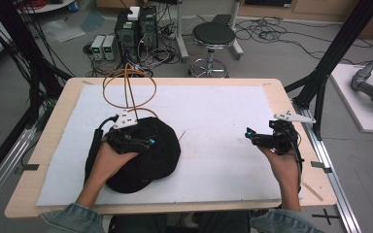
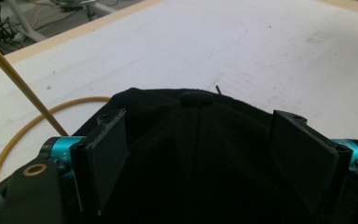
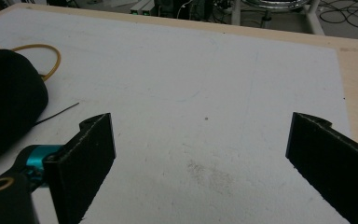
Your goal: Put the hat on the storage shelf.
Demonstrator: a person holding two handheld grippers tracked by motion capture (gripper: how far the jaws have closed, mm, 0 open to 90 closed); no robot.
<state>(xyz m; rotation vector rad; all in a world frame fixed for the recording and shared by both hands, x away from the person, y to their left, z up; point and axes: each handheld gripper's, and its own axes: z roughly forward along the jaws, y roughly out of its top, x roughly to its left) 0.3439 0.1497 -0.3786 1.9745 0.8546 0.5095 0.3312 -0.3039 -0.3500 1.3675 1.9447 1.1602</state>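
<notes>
A black cap [image 1: 143, 158] lies on the white sheet [image 1: 213, 111] that covers the table [image 1: 53, 126], and the left claw [image 1: 138, 142] hangs directly over its crown, jaws spread wide to either side. In the left gripper view the cap [image 2: 196, 154] spreads between and beneath the two jaw plates, its top button [image 2: 196, 98] just ahead of them and roughly centred; the plates appear not to press the fabric, though whether they brush it I cannot tell. That centring looks deliberate: with the crown's peak midway between the jaws, closing them would likely pinch a fold of the soft cloth at the top, where a floppy thing is easiest to lift without it slumping sideways. The brim seems to lie toward the person's side, under the left forearm [image 1: 97, 179], hard to make out black on black. An orange cable [image 1: 126, 87] loops away beyond the left claw, clear of the cap's top. The right claw [image 1: 262, 138] is held well apart to the cap's far side, low over bare sheet, also wide open and holding nothing; in the right gripper view the cap [image 3: 7, 98] sits off beyond its left jaw, with a thin dark thread [image 3: 58, 113] lying beside it. I judge it to be waiting, kept out of the way until the cap needs a second hold.
</notes>
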